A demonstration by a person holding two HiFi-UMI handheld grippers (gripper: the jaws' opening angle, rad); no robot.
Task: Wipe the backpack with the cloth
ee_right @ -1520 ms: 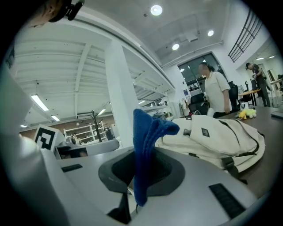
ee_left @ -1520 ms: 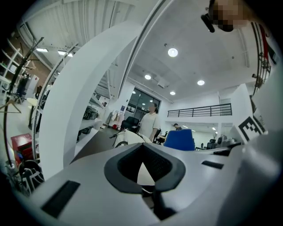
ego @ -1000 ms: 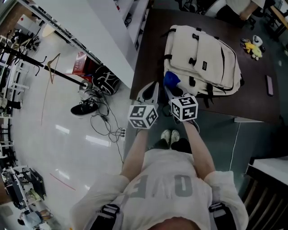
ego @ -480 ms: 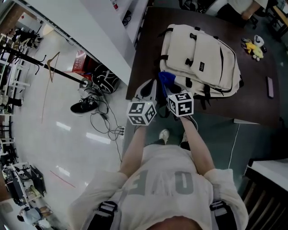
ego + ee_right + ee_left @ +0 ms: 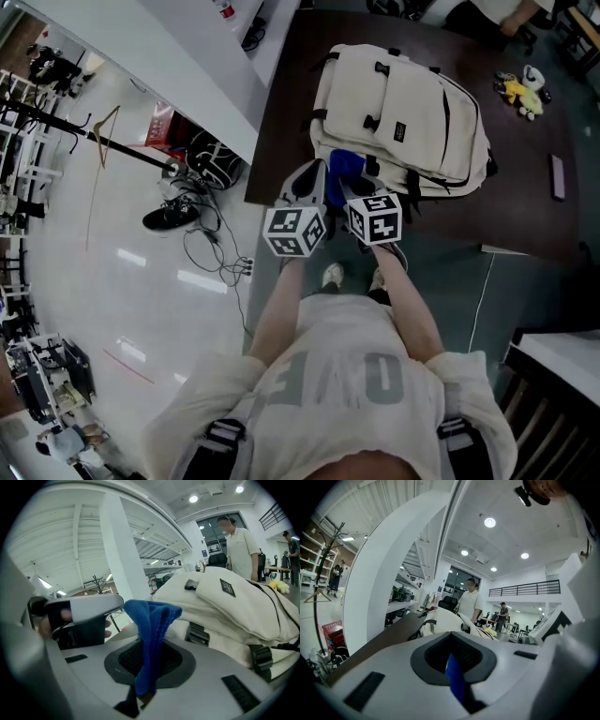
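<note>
Where the dark brown, matt table [image 5: 525, 202] ends at the person's side, the cream backpack [image 5: 403, 108] lies flat on it, close to that edge, front pockets up. It is a soft, rounded rectangle of smooth woven fabric with black webbing straps, plastic buckles and a small dark label. Its long axis runs across the person's front, left to right in the head view and dipping slightly to the right.

The left gripper [image 5: 309, 187] and right gripper [image 5: 356, 195], smooth grey plastic with textured black pads, sit side by side at the pack's near-left corner. Each has its jaws closed on the blue cloth [image 5: 152, 634]: a thin edge in the left, a thick bunch in the right. The cloth is fuzzy and napped, standing upright from the right jaws and folding over toward the backpack.
</note>
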